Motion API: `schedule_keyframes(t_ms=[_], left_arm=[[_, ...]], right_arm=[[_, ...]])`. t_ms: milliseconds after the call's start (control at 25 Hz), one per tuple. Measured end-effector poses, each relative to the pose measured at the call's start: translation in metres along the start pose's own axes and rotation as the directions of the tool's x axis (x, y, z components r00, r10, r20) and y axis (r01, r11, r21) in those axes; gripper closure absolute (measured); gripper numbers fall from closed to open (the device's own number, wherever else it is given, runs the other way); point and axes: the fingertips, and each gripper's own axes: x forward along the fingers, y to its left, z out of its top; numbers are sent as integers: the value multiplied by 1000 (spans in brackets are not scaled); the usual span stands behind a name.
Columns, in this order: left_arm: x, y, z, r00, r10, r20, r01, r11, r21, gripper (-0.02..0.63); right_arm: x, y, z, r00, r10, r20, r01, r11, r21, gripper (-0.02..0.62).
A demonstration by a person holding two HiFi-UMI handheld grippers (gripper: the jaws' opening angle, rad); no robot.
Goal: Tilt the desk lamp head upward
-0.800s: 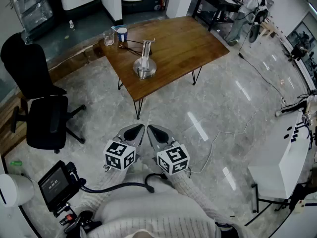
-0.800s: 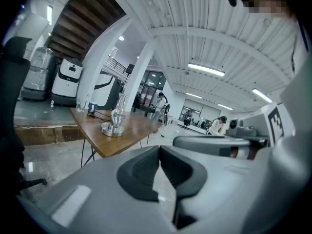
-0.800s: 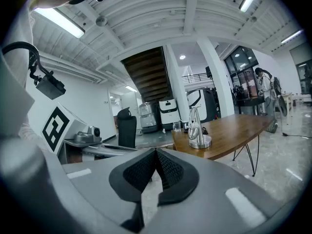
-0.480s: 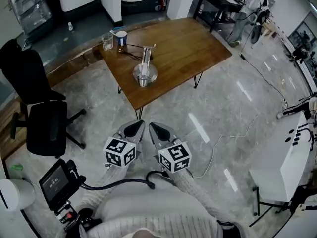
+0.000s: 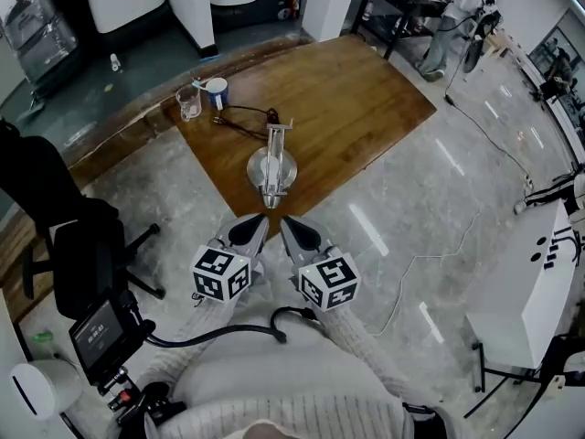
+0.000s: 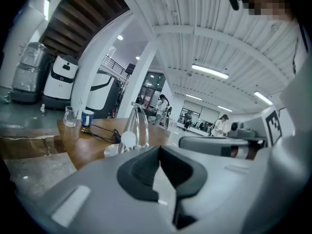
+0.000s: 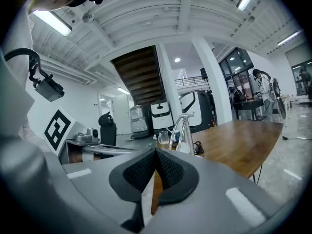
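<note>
- Desk lamp [image 5: 271,167]: silver, with a round base and a twin-rod arm. It stands on the table [image 5: 366,90] near the corner closest to the person, and neither gripper touches it.
- Table: brown wood, set on a grey marble floor [image 5: 411,208].
- Left gripper [image 5: 251,230]: jaws pressed together with nothing between them. It is held over the floor short of the table corner, pointing slightly downward toward the lamp.
- Right gripper [image 5: 294,232]: jaws pressed together, empty. It sits just beside the left one and is aimed the same way.
- Glass [image 5: 188,101]: clear, at the table's far left edge.
- Cup [image 5: 217,91]: blue and white, just beside the glass.
- Cable [image 5: 242,117]: dark, running from near the cup toward the lamp.
- Office chair [image 5: 64,236]: black, on the floor to the left, well apart from the table
</note>
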Motion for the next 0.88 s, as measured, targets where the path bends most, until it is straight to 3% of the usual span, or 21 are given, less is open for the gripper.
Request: schedule_keyframes(t_ms=[360, 520, 680, 880], left_arm=[[51, 68, 36, 999, -39, -7, 39, 998, 56, 598], [76, 94, 43, 997, -67, -27, 69, 992, 104, 598], [99, 111, 46, 996, -76, -49, 82, 988, 133, 598], [118, 115, 47, 990, -110, -88, 123, 979, 164, 597]], right_arm=[[53, -35, 36, 998, -38, 46, 38, 999, -4, 598], [60, -55, 34, 997, -73, 11, 73, 997, 3, 598], [62, -69, 31, 997, -82, 3, 81, 996, 29, 598], [66, -83, 41, 997, -75, 5, 75, 997, -23, 598]])
